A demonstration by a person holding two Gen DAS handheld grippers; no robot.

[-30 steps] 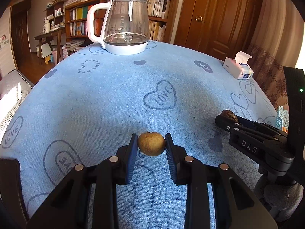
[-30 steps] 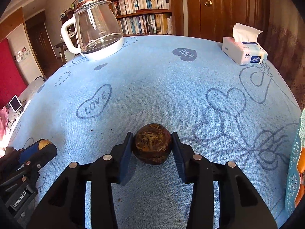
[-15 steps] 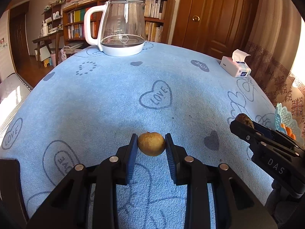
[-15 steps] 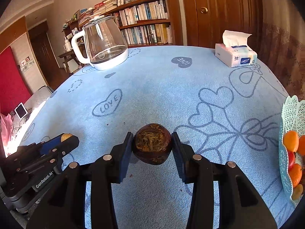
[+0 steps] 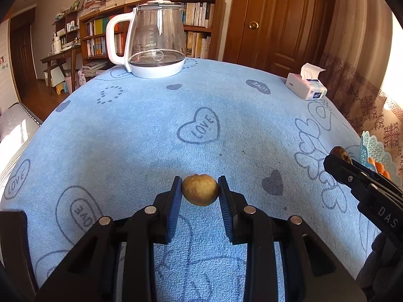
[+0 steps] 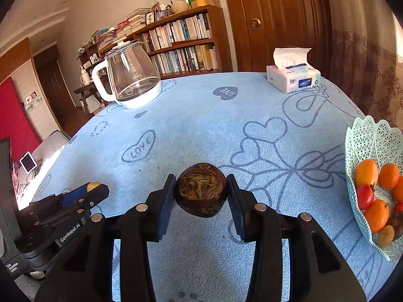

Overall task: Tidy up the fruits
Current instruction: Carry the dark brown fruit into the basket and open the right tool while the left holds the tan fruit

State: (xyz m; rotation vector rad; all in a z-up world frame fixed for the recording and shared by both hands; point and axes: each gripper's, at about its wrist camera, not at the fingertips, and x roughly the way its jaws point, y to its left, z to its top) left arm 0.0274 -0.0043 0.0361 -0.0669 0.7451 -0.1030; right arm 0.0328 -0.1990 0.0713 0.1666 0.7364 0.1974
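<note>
Above blue cloth [image 5: 151,130], left gripper [image 5: 200,191] pinches a stem-up yellow fruit [image 5: 199,192]; right gripper [image 6: 200,190] clamps a brown fruit [image 6: 200,188].

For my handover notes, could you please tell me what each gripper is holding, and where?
Left gripper: small yellow-brown fruit, by its sides. Right gripper: round dark-brown fruit, likewise.

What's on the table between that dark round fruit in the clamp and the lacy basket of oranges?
Nothing: in the right wrist view, only bare blue tablecloth with heart drawings lies between the dark fruit in the right gripper and the basket.
</note>
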